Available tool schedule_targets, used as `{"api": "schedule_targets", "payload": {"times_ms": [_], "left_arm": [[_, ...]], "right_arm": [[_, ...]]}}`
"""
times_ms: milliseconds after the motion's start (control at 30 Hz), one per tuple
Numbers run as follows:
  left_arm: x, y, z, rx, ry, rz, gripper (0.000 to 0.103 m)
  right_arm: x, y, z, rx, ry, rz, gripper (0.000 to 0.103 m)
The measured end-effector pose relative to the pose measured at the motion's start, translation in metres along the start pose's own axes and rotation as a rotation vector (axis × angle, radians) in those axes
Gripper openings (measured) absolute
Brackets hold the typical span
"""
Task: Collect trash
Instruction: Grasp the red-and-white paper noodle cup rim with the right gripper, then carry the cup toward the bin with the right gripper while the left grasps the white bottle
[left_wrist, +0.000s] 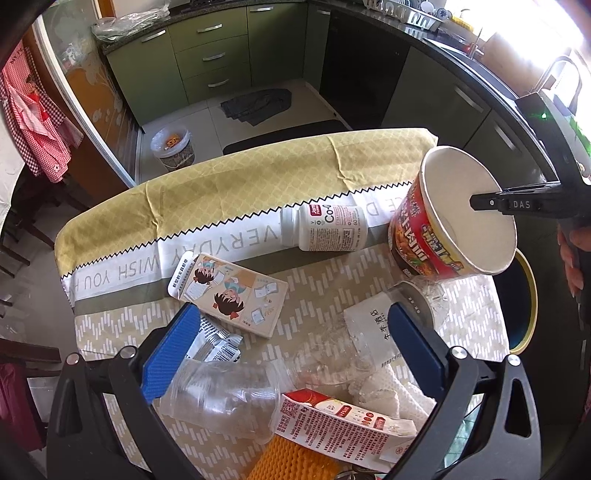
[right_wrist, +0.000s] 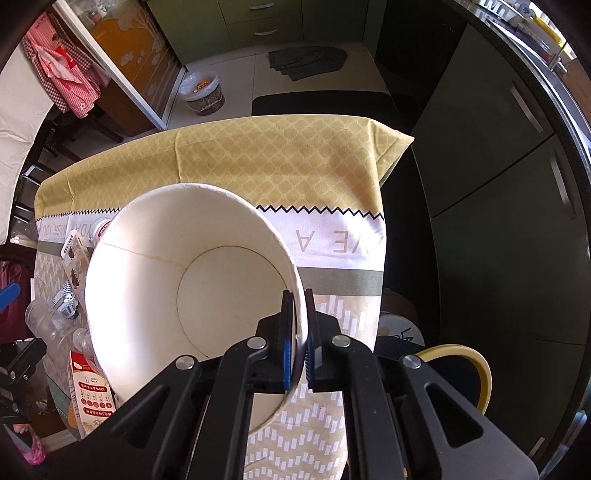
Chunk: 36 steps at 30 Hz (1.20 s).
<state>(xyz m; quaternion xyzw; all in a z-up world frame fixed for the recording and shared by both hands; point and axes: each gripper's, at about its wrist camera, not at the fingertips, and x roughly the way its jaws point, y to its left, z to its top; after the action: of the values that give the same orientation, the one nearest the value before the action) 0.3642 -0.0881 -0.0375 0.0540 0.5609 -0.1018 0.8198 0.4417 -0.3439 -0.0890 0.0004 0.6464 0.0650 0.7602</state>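
My right gripper (right_wrist: 298, 295) is shut on the rim of an empty red noodle cup (right_wrist: 192, 280), holding it tilted above the table's right side; the cup also shows in the left wrist view (left_wrist: 454, 221), with the right gripper (left_wrist: 476, 202) on its rim. My left gripper (left_wrist: 291, 317) is open and empty above a clear plastic cup (left_wrist: 225, 398), a crushed clear bottle (left_wrist: 332, 354) and a silver wrapper (left_wrist: 218, 343). A cartoon box (left_wrist: 232, 291), a white pill bottle (left_wrist: 325, 228) and a red-white carton (left_wrist: 340, 424) lie on the table.
A yellow-rimmed dark bin (left_wrist: 521, 299) stands by the table's right edge and shows in the right wrist view (right_wrist: 465, 373). A floor bin (left_wrist: 173, 146) sits beyond the table. White tissue (left_wrist: 384, 391) and an orange sponge (left_wrist: 291, 461) lie near me. Green cabinets (left_wrist: 210, 55) behind.
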Motion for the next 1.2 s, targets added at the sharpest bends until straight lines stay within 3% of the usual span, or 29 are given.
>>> {"api": "schedule_targets", "payload": {"times_ms": [267, 500, 767, 967, 1200], "left_arm": [[0.006, -0.002, 0.008, -0.009, 0.031, -0.018, 0.097], [0.021, -0.02, 0.025, -0.055, 0.07, -0.042, 0.097], [0.062, -0.024, 0.045, -0.323, 0.21, -0.116, 0.097], [0.081, -0.018, 0.051, -0.511, 0.248, -0.066, 0.094], [0.101, -0.012, 0.045, -0.72, 0.302, -0.044, 0.094]], "right_arm": [[-0.03, -0.019, -0.006, 0.045, -0.054, 0.079, 0.005], [-0.077, -0.066, -0.039, 0.104, -0.115, 0.107, 0.005], [-0.098, -0.149, -0.108, 0.2, -0.133, 0.05, 0.005], [-0.077, -0.197, -0.144, 0.248, -0.117, 0.061, 0.005], [-0.05, -0.223, -0.159, 0.26, -0.096, 0.096, 0.005]]}}
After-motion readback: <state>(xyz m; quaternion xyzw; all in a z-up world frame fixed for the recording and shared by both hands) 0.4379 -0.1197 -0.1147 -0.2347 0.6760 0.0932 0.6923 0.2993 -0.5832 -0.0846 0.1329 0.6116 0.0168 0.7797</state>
